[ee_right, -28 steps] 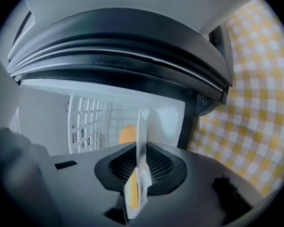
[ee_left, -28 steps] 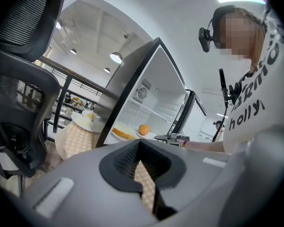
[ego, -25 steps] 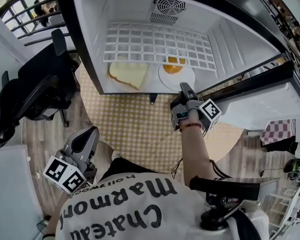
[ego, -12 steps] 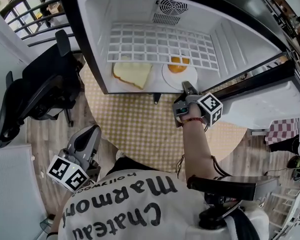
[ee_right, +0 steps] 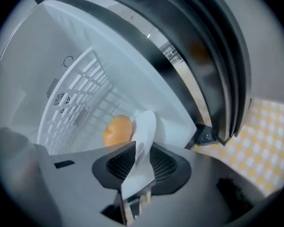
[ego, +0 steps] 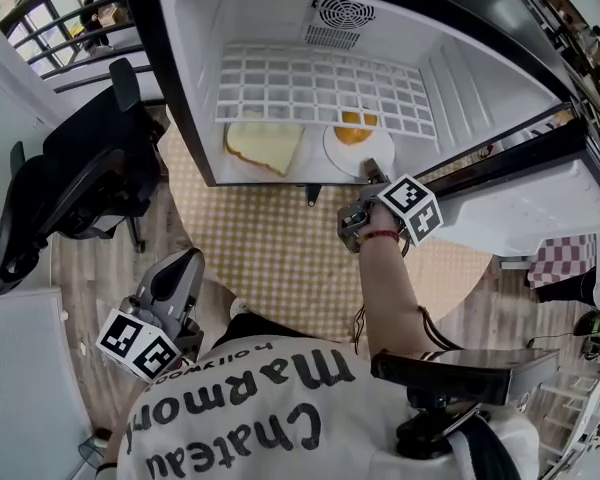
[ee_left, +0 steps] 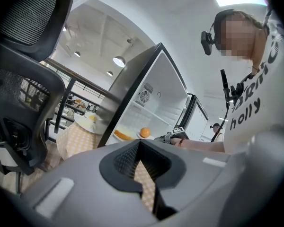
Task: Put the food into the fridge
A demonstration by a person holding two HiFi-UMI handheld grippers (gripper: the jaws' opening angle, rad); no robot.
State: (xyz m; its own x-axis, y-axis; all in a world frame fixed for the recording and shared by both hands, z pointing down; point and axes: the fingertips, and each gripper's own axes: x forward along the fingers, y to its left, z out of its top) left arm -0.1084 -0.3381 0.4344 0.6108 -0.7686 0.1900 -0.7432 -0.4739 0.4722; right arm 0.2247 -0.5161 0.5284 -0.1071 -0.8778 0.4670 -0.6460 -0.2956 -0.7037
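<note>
The fridge [ego: 280,23] is found open, its door [ego: 540,208] swung out to the right. On its floor, beneath the white wire shelf [ego: 320,83], a slice of bread [ego: 263,145] lies at the left. A white plate [ego: 372,158] carrying an orange fruit [ego: 352,126] sits just beside it at the right, close to the front edge. The right gripper [ego: 375,175] is held at the plate's near rim. In the right gripper view the rim is seen standing edge-on between the jaws of the right gripper [ee_right: 141,162], with dark pad visible on either side of it. The jaws are opening at this moment. Against the pictures of the preceding second, the plate's place beside the bread is little altered. What has changed is the grip: the rim was clamped, and it is now being let go, with the plate resting on the fridge floor. It is judged that delivery of this item is all but complete, and that a straight withdrawal is called for, so that the rim is not caught and the plate dragged back toward the edge. The left gripper [ego: 175,273] is held low at the person's left side, well away from the fridge and near a black office chair [ego: 70,178]. Its jaws [ee_left: 142,174] are drawn together with only a sliver of the checked cloth [ego: 270,248] showing through, and nothing is held. Whether more food remains outside the fridge cannot be told.
</note>
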